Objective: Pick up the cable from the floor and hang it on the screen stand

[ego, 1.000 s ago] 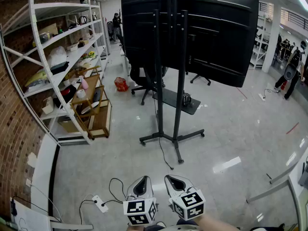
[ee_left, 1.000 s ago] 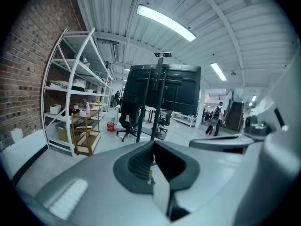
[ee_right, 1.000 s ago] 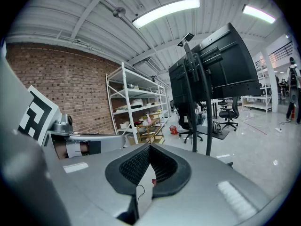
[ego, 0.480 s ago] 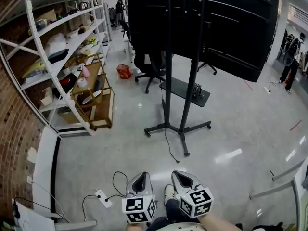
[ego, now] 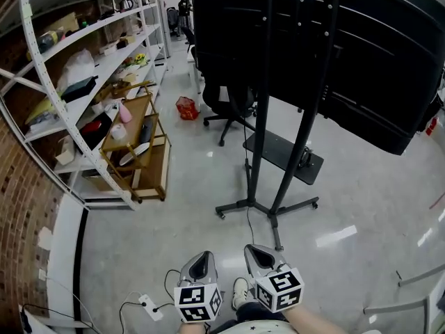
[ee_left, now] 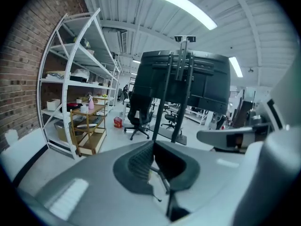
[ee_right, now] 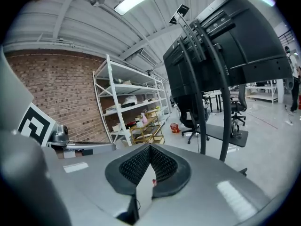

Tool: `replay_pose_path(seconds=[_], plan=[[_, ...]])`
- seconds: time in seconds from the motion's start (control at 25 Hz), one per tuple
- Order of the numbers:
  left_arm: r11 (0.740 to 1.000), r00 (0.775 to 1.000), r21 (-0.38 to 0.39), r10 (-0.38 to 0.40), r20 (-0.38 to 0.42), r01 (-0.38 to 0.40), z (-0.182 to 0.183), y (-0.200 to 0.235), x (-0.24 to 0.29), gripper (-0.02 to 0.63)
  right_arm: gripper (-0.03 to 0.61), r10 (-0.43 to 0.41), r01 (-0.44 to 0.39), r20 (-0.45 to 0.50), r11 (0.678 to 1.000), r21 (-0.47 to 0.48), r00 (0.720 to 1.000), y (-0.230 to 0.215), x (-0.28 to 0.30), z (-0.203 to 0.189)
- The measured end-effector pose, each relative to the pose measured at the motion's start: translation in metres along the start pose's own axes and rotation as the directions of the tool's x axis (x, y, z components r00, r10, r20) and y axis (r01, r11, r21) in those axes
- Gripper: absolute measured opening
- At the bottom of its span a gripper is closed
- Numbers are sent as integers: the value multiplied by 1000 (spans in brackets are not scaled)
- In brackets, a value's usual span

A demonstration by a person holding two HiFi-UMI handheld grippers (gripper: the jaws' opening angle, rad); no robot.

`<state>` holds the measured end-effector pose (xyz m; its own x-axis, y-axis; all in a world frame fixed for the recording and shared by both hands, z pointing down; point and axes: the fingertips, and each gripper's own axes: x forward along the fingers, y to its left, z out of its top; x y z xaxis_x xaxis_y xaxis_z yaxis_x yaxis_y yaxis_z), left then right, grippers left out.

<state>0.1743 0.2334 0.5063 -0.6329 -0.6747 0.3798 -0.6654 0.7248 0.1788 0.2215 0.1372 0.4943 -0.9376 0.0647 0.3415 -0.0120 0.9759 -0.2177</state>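
Note:
The screen stand [ego: 263,131] is a black two-post frame on a wheeled base, with a large black screen [ego: 361,54] on it; it also shows in the left gripper view [ee_left: 176,102] and the right gripper view [ee_right: 207,93]. A thin black cable [ego: 169,284] loops on the floor beside a white power strip [ego: 147,305], just left of my left gripper [ego: 201,258]. Another thin cable [ego: 247,186] hangs down by the stand's base. My left gripper [ee_left: 153,144] and right gripper [ego: 256,250] [ee_right: 149,147] sit side by side low in the head view, both shut and empty.
White shelving [ego: 83,68] lines the brick wall on the left, with a wooden cart [ego: 135,145] in front of it. A black office chair [ego: 229,110] and a red bag [ego: 186,108] stand behind the stand. A shoe [ego: 241,292] shows between the grippers.
The view has moved closer to the screen stand, which now looms larger and nearer. Both grippers keep their place at the bottom of the head view, still shut.

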Motion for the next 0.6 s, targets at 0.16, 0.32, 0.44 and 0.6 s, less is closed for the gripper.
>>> replay_pose_path(seconds=[0.16, 0.32, 0.44, 0.6], plan=[[1000, 1000, -17, -6, 5, 6, 32, 11, 71, 8, -2, 8, -8, 1, 999, -50, 1000, -36, 60, 35], [1000, 1000, 27, -7, 6, 7, 51, 13, 128, 8, -2, -4, 2, -36, 999, -52, 999, -73, 110, 44], [998, 1000, 63, -13, -21, 15, 56, 21, 166, 8, -2, -25, 22, -70, 998, -53, 997, -94, 144, 44], [998, 997, 52, -28, -68, 31, 47, 47, 221, 8, 0, -82, 78, -107, 996, -45, 991, -123, 200, 36]])
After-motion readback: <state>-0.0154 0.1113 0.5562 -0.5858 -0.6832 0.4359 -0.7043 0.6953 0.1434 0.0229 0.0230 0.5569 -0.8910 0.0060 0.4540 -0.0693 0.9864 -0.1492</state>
